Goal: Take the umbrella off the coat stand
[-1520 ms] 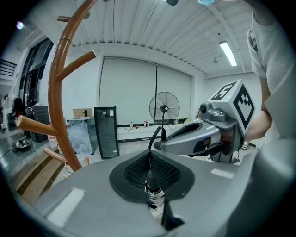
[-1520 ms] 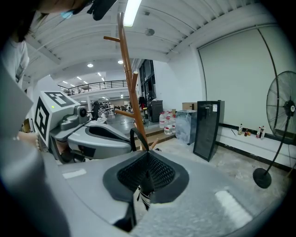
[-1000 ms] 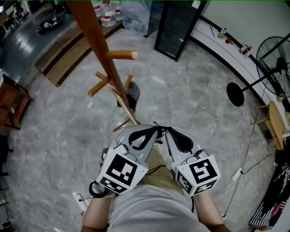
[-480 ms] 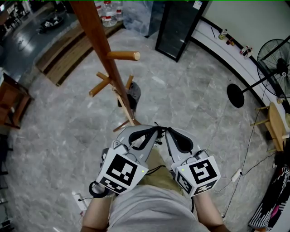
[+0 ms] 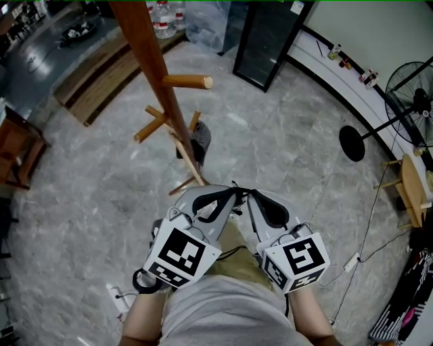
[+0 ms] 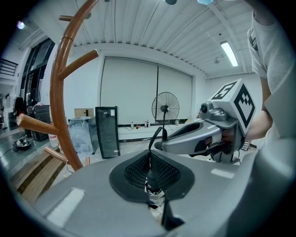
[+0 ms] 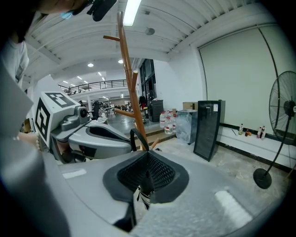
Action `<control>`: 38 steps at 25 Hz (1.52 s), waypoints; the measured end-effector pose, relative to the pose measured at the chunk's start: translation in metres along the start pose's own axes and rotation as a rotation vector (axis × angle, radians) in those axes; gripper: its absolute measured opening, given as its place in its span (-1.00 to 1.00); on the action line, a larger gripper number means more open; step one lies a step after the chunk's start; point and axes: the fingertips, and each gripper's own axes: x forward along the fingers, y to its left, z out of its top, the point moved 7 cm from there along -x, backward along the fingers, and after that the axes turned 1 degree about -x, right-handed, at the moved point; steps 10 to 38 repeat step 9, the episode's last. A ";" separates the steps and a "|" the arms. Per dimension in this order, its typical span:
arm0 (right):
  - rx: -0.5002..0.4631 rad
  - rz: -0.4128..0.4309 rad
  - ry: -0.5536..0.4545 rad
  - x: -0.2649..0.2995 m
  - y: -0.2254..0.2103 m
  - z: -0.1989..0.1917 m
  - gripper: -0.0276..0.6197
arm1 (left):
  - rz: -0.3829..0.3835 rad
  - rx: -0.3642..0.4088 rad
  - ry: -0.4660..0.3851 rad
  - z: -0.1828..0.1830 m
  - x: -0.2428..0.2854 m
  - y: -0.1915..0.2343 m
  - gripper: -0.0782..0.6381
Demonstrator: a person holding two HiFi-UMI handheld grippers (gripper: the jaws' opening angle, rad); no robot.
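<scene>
The wooden coat stand (image 5: 145, 54) rises from the marble floor ahead of me, with several pegs. Low beside its pole hangs a dark grey folded thing (image 5: 200, 140), which looks like the umbrella. Both grippers are held close to my body, short of the stand and touching nothing on it. My left gripper (image 5: 229, 196) is shut with nothing between its pads (image 6: 149, 155). My right gripper (image 5: 252, 196) is beside it, also shut and empty (image 7: 147, 159). The stand's pole (image 6: 58, 102) shows at the left of the left gripper view, and the pole (image 7: 127, 78) stands straight ahead in the right gripper view.
A black glass-door cabinet (image 5: 267, 40) stands beyond the stand, with water bottles (image 5: 161, 20) and a wooden step (image 5: 101, 81) to its left. A standing fan (image 5: 406, 88) and its round base (image 5: 352, 142) are at the right. A cable and power strip (image 5: 353, 260) lie near my right side.
</scene>
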 end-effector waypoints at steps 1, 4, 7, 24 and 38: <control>-0.001 0.001 0.001 0.000 0.000 0.000 -0.91 | 0.001 -0.001 0.000 0.000 0.000 0.000 -0.73; -0.002 0.003 0.001 0.000 0.001 0.002 -0.90 | 0.003 -0.003 -0.001 0.001 -0.001 0.001 -0.73; -0.004 0.005 0.002 0.000 0.001 0.002 -0.91 | 0.005 -0.005 -0.003 0.001 -0.002 0.001 -0.73; -0.007 0.006 0.002 0.000 0.002 0.002 -0.91 | 0.006 -0.006 -0.005 0.001 -0.002 0.001 -0.73; -0.007 0.006 0.002 0.000 0.002 0.002 -0.91 | 0.006 -0.006 -0.005 0.001 -0.002 0.001 -0.73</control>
